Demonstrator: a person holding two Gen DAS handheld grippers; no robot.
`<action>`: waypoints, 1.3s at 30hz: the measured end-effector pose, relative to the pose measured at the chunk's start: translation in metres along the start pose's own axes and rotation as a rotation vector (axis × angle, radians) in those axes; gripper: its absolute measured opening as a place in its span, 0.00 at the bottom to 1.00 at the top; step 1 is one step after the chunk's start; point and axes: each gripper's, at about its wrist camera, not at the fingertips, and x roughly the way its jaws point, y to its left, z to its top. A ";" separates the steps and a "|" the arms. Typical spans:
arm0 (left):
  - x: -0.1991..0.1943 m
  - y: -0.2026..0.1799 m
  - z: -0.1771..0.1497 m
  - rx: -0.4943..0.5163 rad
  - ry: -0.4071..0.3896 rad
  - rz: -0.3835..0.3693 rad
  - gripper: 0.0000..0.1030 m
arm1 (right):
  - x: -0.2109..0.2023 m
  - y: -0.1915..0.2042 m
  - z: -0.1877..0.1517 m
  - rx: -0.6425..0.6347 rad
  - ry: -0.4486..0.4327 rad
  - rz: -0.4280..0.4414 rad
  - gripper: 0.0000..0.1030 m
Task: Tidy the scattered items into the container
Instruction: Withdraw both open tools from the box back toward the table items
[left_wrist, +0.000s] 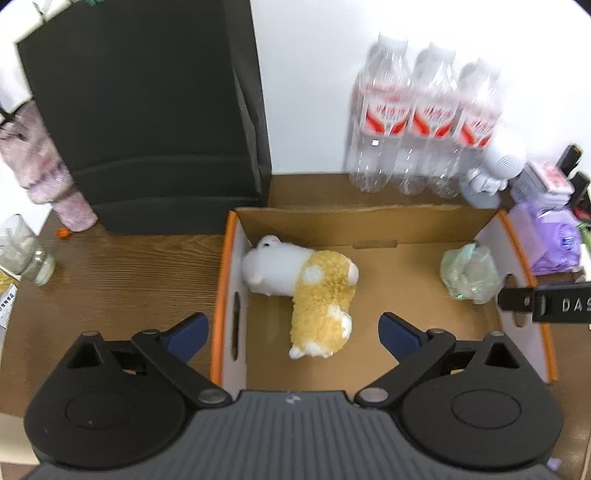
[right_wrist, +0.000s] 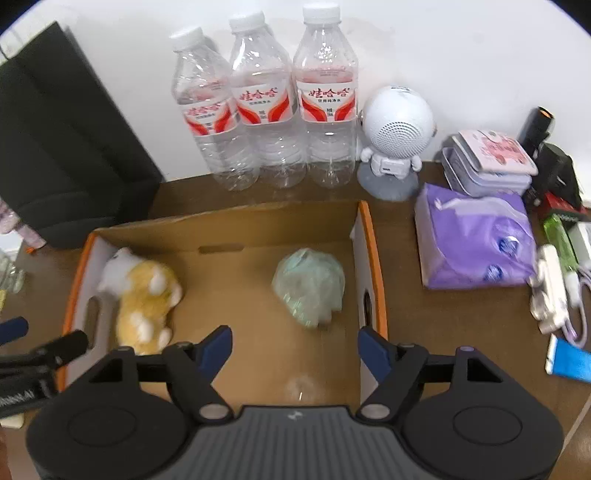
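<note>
An open cardboard box (left_wrist: 332, 221) with orange-edged side walls stands on the brown table; it also shows in the right wrist view (right_wrist: 221, 225). In it lie a white and yellow plush toy (left_wrist: 314, 291) (right_wrist: 144, 299) at the left and a crumpled pale green plastic bag (left_wrist: 469, 273) (right_wrist: 310, 284) at the right. My left gripper (left_wrist: 293, 332) is open and empty above the box's near left side. My right gripper (right_wrist: 295, 347) is open and empty above the box's near right part, just short of the bag.
Three water bottles (right_wrist: 266, 110) and a white robot speaker (right_wrist: 395, 140) stand behind the box. A purple tissue pack (right_wrist: 476, 243), tins (right_wrist: 487, 162), a white cable (right_wrist: 554, 291) and a blue item (right_wrist: 569, 362) lie right. A black case (left_wrist: 147, 110) and a jar (left_wrist: 26, 251) are left.
</note>
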 end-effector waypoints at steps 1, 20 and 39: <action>-0.009 0.002 -0.001 -0.003 -0.002 0.004 1.00 | -0.006 0.000 -0.002 0.001 -0.001 0.002 0.74; -0.100 -0.004 -0.044 -0.031 -0.053 -0.025 1.00 | -0.101 0.022 -0.060 -0.051 -0.062 0.000 0.85; -0.067 -0.028 -0.207 0.008 -0.657 0.005 1.00 | -0.073 0.010 -0.193 -0.157 -0.588 0.056 0.85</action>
